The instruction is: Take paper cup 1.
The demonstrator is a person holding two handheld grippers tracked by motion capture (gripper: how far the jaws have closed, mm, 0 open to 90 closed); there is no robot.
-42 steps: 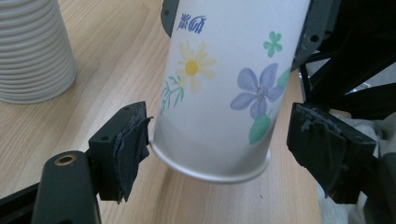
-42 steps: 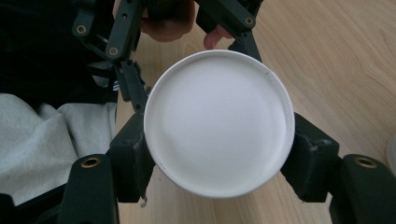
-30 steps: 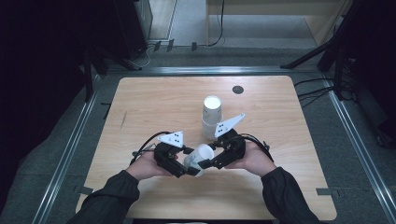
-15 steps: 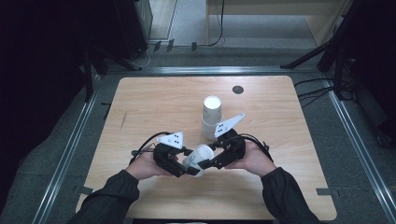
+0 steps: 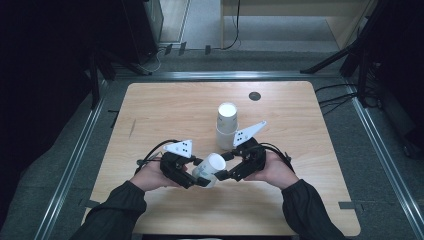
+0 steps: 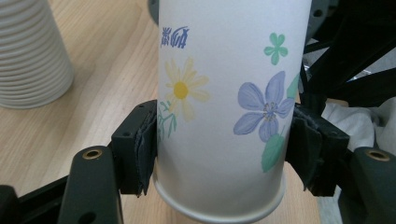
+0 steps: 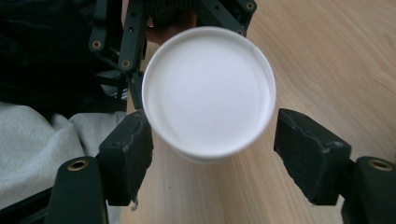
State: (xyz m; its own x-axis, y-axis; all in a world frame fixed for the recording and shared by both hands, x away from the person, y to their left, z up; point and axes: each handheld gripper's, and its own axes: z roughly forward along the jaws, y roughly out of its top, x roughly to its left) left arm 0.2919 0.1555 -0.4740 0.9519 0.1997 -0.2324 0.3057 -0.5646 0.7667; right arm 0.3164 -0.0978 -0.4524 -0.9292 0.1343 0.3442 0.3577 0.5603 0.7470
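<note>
The left tongs [image 5: 199, 176] pinch a single paper cup [image 5: 209, 167], their two black jaws pressed flat against opposite sides of its flowered wall near the rim end, as the left gripper view shows [image 6: 219, 140]. The cup [image 6: 224, 102] is printed with a yellow daisy, a blue-violet flower and small green leaves, and it lies tilted between the two tongs just above the counter [image 5: 165, 110], its white bottom facing up toward the high camera. The right tongs [image 5: 229, 167] sit just beside the cup's other end with their jaws spread: in the right gripper view [image 7: 210, 154] the cup's round white bottom [image 7: 208, 91] sits between the jaws, the left pad close to its edge and the right pad clearly apart from it. Beyond both tongs, toward the far side of the counter, a stack of upside-down paper cups [image 5: 226, 125] stands upright; its ribbed side shows beside the left tongs [image 6: 32, 51]. Farther off, a small dark round disc [image 5: 254, 96] is set in the counter.
</note>
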